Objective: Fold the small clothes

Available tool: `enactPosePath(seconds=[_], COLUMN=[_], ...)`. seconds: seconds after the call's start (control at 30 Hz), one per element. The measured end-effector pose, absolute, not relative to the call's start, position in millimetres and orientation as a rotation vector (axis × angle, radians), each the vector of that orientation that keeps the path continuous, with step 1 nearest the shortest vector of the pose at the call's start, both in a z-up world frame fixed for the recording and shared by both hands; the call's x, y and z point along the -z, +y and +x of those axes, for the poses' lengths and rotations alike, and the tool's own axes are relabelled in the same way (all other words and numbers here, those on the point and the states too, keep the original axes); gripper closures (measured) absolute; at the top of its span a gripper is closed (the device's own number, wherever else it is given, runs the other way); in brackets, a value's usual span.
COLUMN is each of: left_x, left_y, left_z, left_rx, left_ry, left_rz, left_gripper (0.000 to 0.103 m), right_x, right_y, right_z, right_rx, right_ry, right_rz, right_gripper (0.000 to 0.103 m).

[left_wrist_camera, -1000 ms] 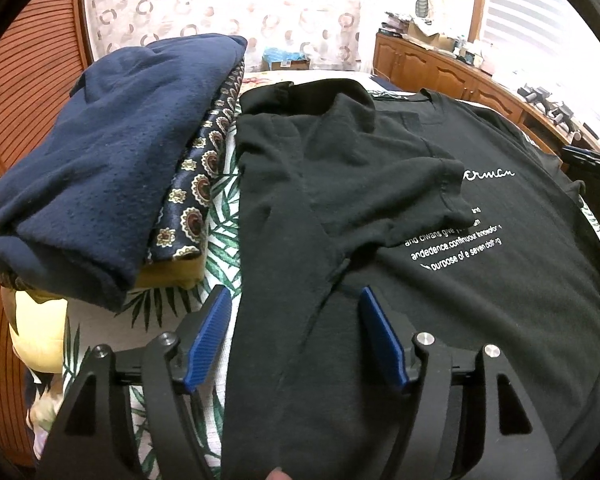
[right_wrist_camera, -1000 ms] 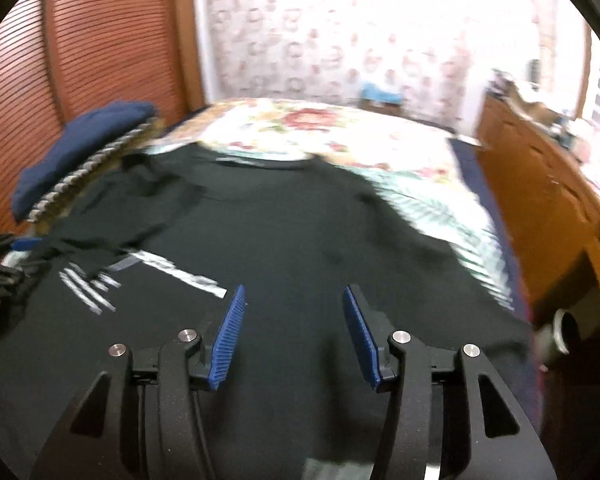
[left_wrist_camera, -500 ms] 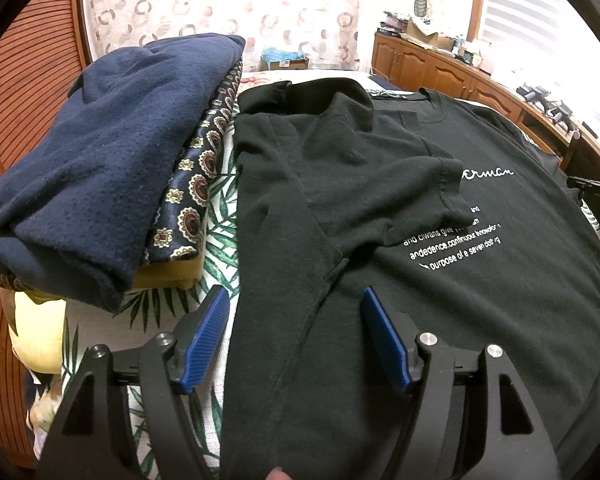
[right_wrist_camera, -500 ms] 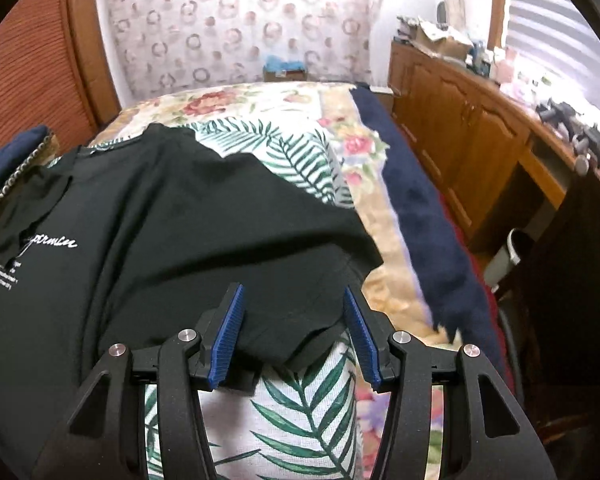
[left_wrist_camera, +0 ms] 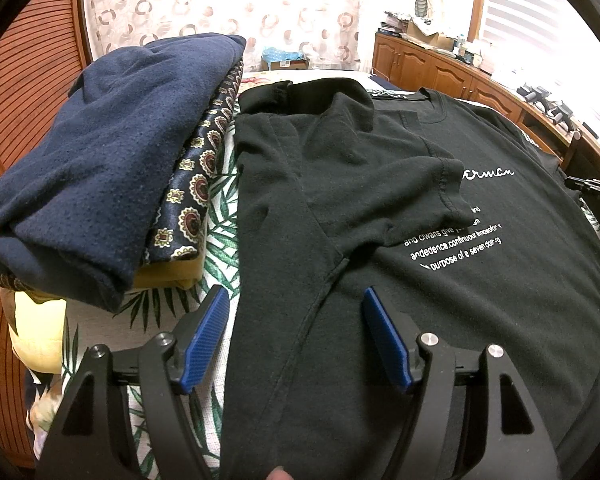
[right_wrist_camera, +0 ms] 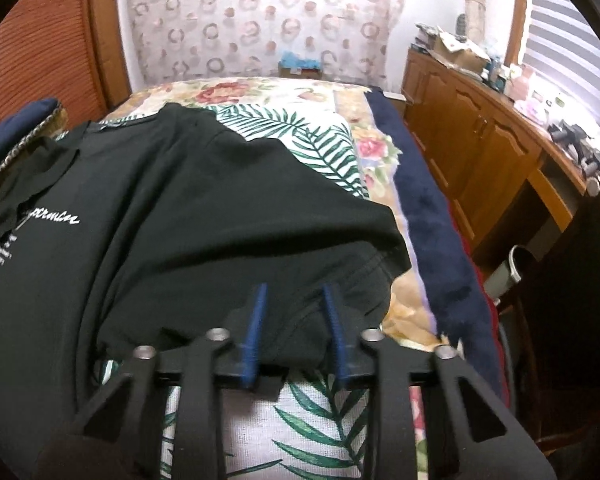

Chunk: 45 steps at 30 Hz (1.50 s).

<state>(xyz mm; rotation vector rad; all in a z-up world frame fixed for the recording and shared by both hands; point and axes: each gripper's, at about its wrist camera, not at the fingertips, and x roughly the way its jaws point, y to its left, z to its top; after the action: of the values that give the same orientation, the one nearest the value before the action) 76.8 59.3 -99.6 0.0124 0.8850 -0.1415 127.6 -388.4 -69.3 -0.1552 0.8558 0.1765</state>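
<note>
A black T-shirt with white lettering lies flat on the bed, its left sleeve folded in over the chest. My left gripper hovers open over the shirt's folded left edge, with nothing pinched. In the right wrist view the same shirt fills the left side. My right gripper sits at the shirt's right sleeve. Its jaws are closing, with the sleeve cloth between the blue pads, and a gap still shows between them.
A stack of folded clothes, navy on top, sits left of the shirt. The leaf-print bed cover shows under the right gripper. A navy blanket runs along the bed's right edge, with wooden cabinets beyond it.
My right gripper swept right across the shirt to its right sleeve, dipped, and its jaws narrowed around the sleeve cloth. The left gripper and the folded sleeve stayed put.
</note>
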Motion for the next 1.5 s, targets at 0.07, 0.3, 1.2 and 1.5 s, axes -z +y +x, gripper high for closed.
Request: enactPosePath(seconds=[0.07,0.3,1.2,1.5], left_x=[100,101,102,102], left_y=[59,60,62,62], left_z=[77,76,78,78], left_rx=[0.141,0.130,0.124,0.124], left_ry=[0.885,0.888,0.890,0.890], left_rz=[0.012,0.007,0.007,0.007], left_gripper=[0.033,0.028,0.024,0.024], right_x=[68,25,9,52], right_y=[-388,-377,-285,-294], right_z=[127,127,131,142], right_rx=[-0.180,-0.214,-0.418,-0.359], right_ry=[0.851,0.714,0.704,0.820], right_rz=[-0.164,-0.093,-0.204,-0.159], right_gripper=[0.099,0.101,0.059,0.059])
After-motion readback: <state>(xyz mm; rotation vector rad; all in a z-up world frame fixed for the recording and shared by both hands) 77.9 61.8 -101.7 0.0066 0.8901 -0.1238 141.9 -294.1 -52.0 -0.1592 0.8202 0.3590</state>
